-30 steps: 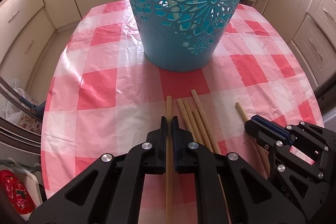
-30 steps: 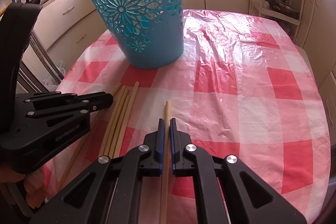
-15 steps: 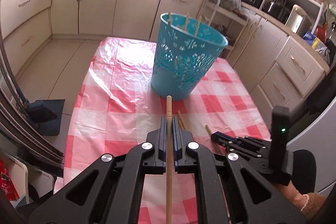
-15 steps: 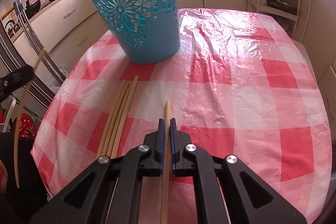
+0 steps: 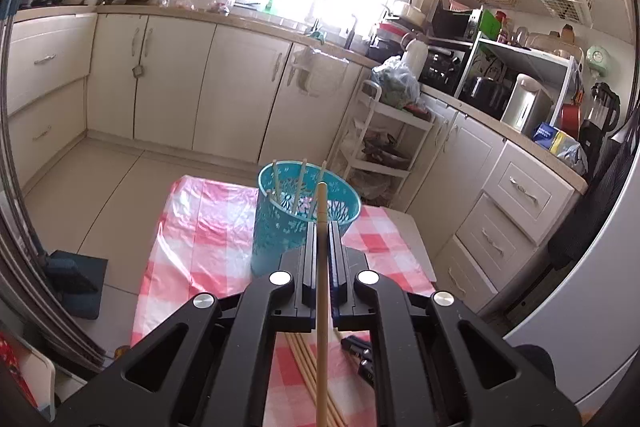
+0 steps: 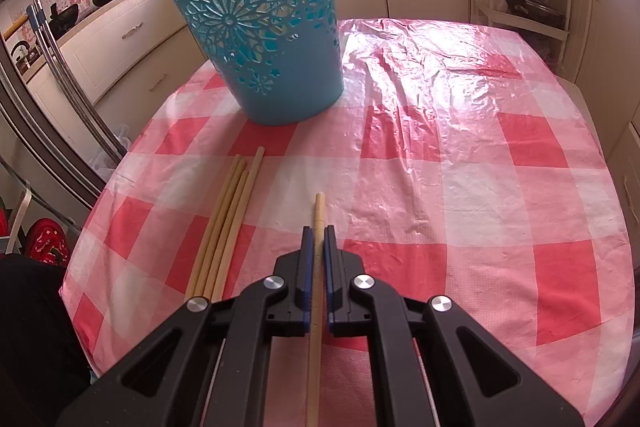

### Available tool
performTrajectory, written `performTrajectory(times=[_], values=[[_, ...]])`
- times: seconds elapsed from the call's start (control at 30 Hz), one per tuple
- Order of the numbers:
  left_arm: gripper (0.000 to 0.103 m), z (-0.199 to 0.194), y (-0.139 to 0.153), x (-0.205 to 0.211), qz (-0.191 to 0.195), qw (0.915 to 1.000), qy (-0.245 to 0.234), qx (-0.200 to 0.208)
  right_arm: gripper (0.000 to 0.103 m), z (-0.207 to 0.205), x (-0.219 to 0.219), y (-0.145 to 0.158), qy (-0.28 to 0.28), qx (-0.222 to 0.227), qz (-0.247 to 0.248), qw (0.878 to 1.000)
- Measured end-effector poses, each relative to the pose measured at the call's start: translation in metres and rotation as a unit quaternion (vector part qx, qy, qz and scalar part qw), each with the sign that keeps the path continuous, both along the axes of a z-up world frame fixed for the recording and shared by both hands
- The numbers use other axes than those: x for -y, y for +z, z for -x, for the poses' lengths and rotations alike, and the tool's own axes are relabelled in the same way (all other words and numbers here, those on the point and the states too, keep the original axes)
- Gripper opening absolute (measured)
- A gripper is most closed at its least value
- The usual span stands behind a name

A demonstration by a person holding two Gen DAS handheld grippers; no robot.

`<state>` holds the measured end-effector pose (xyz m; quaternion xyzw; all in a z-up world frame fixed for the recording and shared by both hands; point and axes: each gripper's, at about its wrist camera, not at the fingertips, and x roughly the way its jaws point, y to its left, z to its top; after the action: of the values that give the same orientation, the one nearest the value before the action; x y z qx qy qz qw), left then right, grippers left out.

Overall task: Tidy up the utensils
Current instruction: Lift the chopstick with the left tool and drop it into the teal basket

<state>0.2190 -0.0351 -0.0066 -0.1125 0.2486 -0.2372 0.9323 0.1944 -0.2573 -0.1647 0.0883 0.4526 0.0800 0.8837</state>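
Left gripper (image 5: 320,231) held high above table, one chopstick (image 5: 321,267) pinched between jaws, tip aimed toward blue basket (image 5: 280,227). Right gripper (image 6: 316,239) clamped on second chopstick (image 6: 319,211) lying on checkered tablecloth (image 6: 460,187); loose chopsticks (image 6: 228,219) just left.

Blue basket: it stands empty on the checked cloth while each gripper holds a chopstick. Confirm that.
Not empty. The left wrist view looks down into the blue basket and shows several chopsticks standing in it. The rest holds: it stands on the checked cloth, and each gripper holds a chopstick.
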Motion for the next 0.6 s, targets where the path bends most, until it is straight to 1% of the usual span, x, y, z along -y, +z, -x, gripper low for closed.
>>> performTrajectory(times=[0.13, 0.23, 0.37, 0.6], values=[[0.005, -0.017, 0.028, 0.014, 0.014, 0.9994, 0.007, 0.032, 0.006, 0.0, -0.001, 0.0, 0.0, 0.001, 0.004, 1.0], [0.005, -0.036, 0.045, 0.028, 0.013, 0.9982, 0.015, 0.056, 0.006, 0.0, -0.003, 0.0, 0.001, 0.002, 0.01, 1.0], [0.005, -0.07, 0.057, 0.048, 0.01, 0.9967, 0.035, 0.073, 0.006, 0.0, -0.007, 0.0, 0.003, 0.003, 0.021, 1.0], [0.005, -0.127, 0.07, 0.067, 0.032, 0.9929, 0.07, 0.091, 0.006, -0.001, -0.009, 0.0, 0.007, 0.004, 0.027, 1.0]])
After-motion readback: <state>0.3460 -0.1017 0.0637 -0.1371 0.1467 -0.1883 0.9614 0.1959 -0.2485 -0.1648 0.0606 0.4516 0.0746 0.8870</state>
